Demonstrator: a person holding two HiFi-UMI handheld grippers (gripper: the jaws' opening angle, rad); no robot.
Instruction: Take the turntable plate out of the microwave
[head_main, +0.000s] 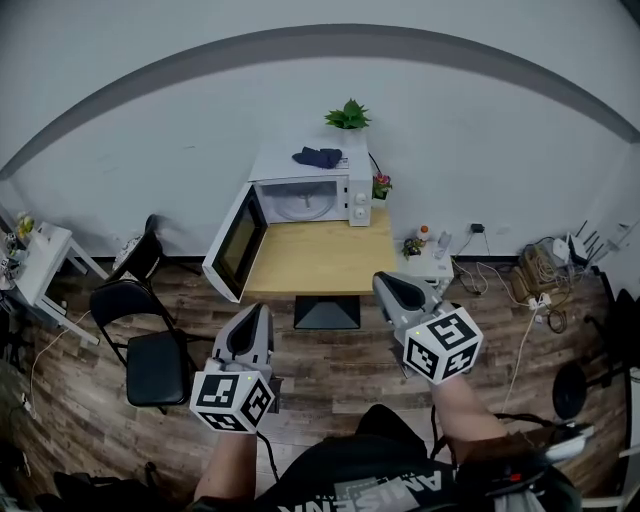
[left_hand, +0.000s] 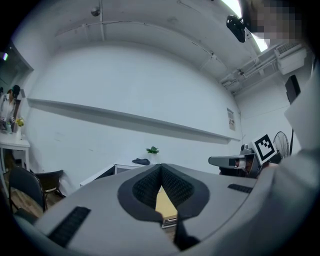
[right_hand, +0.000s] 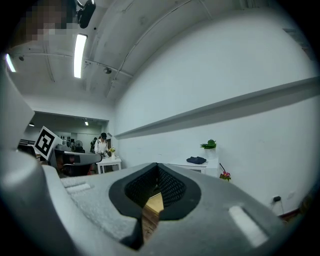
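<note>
1. The microwave door (head_main: 235, 243) hangs wide open to the left, so the cavity is clear to reach into.
2. The left gripper (head_main: 259, 313) is held level, well short of the table (head_main: 320, 262). Its jaws are pressed together with nothing between them.
3. The microwave (head_main: 355, 190) sits at the table's far edge, and the plate (head_main: 305, 204) lies flat on the cavity floor inside it.
4. The plate looks like glass, so it is probably stiff, fairly heavy, slick and easy to chip. The near rim seems the best place to grip it: one jaw goes under the edge and one on top, and it is lifted slightly before being drawn out level. A second grip on the opposite rim would keep it from tipping.
5. The right gripper (head_main: 384, 283) is also level and well back from the table, with its jaws closed on nothing.
</note>
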